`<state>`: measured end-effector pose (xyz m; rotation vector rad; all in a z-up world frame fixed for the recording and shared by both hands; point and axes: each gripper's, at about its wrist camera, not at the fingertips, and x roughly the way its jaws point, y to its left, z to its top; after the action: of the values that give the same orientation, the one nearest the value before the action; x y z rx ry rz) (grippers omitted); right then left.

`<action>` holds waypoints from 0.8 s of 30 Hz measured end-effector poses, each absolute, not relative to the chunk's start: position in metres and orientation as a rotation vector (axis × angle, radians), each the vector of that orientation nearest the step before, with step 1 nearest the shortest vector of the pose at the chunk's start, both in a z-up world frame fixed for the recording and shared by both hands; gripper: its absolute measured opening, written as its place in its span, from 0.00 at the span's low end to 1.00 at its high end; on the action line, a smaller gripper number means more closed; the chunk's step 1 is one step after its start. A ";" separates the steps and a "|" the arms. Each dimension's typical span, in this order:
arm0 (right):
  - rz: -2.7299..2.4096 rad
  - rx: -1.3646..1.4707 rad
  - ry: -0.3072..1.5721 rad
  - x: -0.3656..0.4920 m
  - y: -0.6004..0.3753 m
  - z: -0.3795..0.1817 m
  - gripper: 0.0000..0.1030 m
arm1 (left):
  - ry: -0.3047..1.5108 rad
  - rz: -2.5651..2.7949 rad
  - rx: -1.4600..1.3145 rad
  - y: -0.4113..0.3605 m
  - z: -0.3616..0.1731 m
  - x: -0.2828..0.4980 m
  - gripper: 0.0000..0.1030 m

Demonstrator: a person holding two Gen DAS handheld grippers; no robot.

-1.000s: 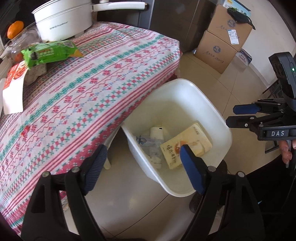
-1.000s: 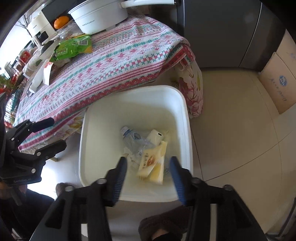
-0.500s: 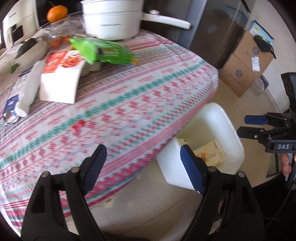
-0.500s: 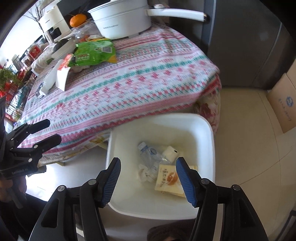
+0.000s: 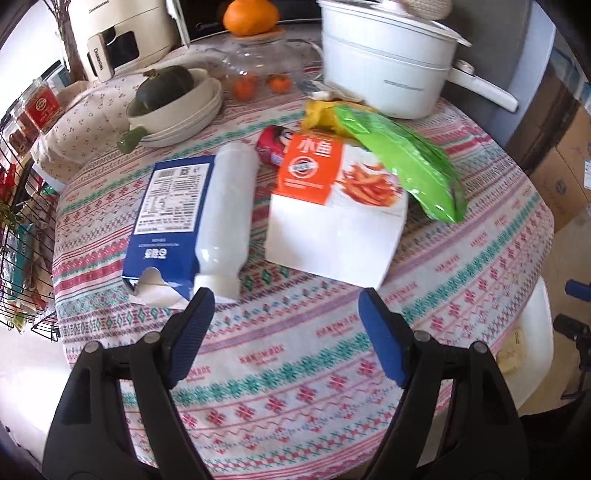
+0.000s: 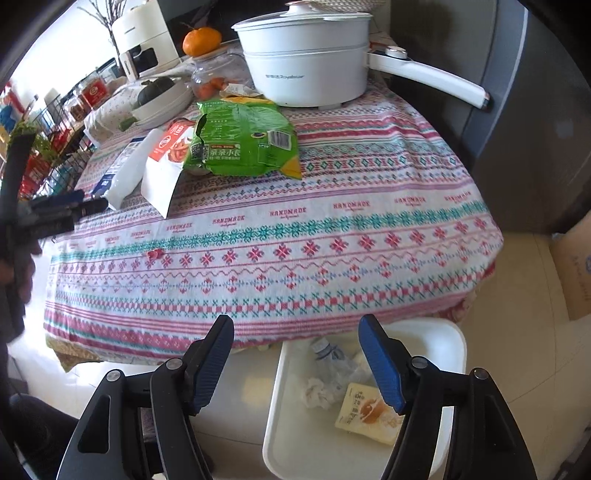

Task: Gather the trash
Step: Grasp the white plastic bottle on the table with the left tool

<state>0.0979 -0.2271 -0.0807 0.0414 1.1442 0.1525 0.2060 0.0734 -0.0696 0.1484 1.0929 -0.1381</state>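
On the patterned tablecloth lie a torn blue carton [image 5: 166,218], a white plastic bottle [image 5: 227,206], an orange-and-white box [image 5: 332,206], a green snack bag [image 5: 410,166] and a red wrapper [image 5: 271,146]. My left gripper [image 5: 283,299] hovers over the cloth just short of the bottle and box. Its jaws are closing slightly with nothing between them. My right gripper [image 6: 295,325] hangs over the table's near edge above the white bin [image 6: 454,339]. Its jaws are opening and empty. The bin holds a yellow packet [image 6: 365,413], a crushed bottle [image 6: 328,354] and a tissue [image 6: 316,391].
A white pot with a long handle [image 5: 384,59] stands at the back of the table. Beside it are stacked bowls with a green squash [image 5: 173,103], an orange [image 5: 251,16] and an air fryer [image 5: 122,33]. A wire rack [image 5: 22,221] stands left. A cardboard box [image 6: 576,273] sits on the floor right.
Both grippers have swung up from over the bin toward the table. The left one now looks down on the table's trash. The right gripper's jaws have widened.
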 end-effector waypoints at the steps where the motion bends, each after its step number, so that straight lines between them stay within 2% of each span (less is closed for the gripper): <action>1: 0.152 0.034 1.149 0.101 -0.224 -0.083 0.69 | 1.103 -0.129 0.137 0.081 -0.072 0.216 0.69; 2: 0.152 0.030 1.153 0.104 -0.223 -0.084 0.69 | 1.113 -0.122 0.125 0.087 -0.075 0.226 0.66; 4: 0.159 0.017 1.164 0.110 -0.217 -0.088 0.69 | 1.130 -0.111 0.096 0.099 -0.081 0.244 0.53; 6: 0.169 0.016 1.172 0.115 -0.214 -0.090 0.69 | 1.152 -0.106 0.054 0.108 -0.088 0.260 0.50; 15: 0.198 0.070 1.193 0.152 -0.211 -0.085 0.70 | 1.213 -0.073 0.008 0.117 -0.121 0.305 0.50; 24: 0.204 0.048 1.164 0.207 -0.186 -0.075 0.70 | 1.228 -0.090 0.141 0.093 -0.127 0.331 0.50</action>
<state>0.2066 -0.1858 -0.0747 0.0481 1.1638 0.2040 0.3313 0.0930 -0.1271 0.1407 1.2279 -0.0898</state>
